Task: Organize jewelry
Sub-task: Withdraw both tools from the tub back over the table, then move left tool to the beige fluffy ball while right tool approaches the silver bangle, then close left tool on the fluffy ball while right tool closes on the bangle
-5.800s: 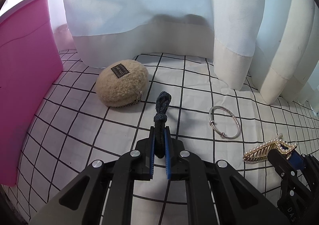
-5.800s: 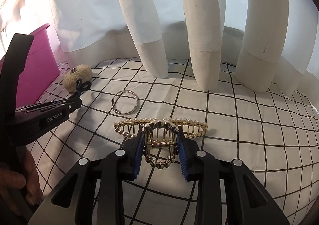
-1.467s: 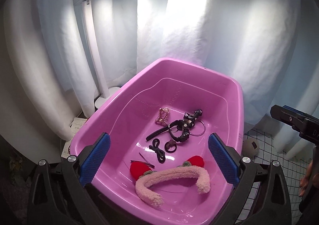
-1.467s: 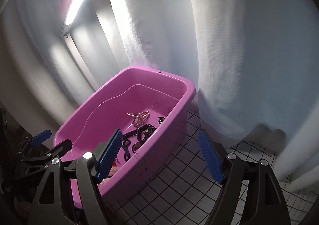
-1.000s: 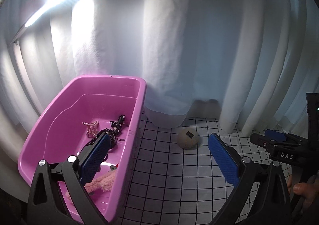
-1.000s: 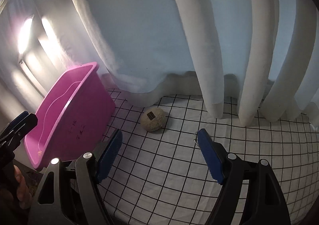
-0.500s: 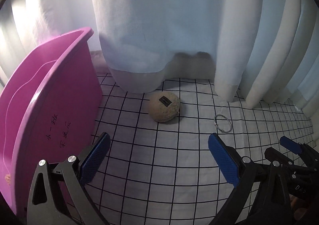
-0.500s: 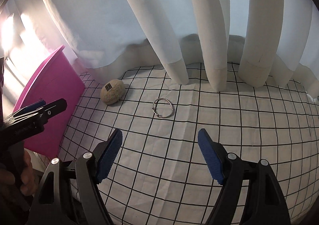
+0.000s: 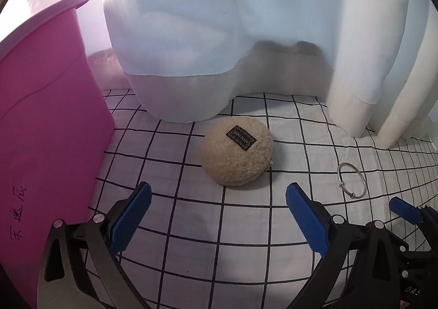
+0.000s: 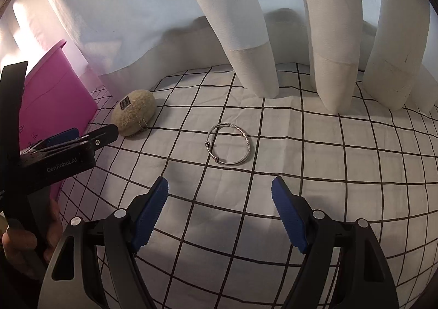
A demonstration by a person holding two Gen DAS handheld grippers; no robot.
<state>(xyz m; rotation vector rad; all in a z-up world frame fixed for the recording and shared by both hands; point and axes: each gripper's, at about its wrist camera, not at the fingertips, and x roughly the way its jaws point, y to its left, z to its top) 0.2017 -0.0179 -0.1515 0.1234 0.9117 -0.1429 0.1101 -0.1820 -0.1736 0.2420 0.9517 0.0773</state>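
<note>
- Presently, both grippers are held wide and empty over the checked tabletop: the left gripper faces the plush pouch, the right gripper the silver bangle.
- Each piece lies just ahead of its fingers (untouched); lowering and closing are judged next, then carrying to the pink bin.

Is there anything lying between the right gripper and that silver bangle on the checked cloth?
Nothing visible. The right gripper is open, and only bare checked cloth lies between its blue pads and the silver bangle. The fuzzy pouch sits off toward the pink tub, clear of that path.
</note>
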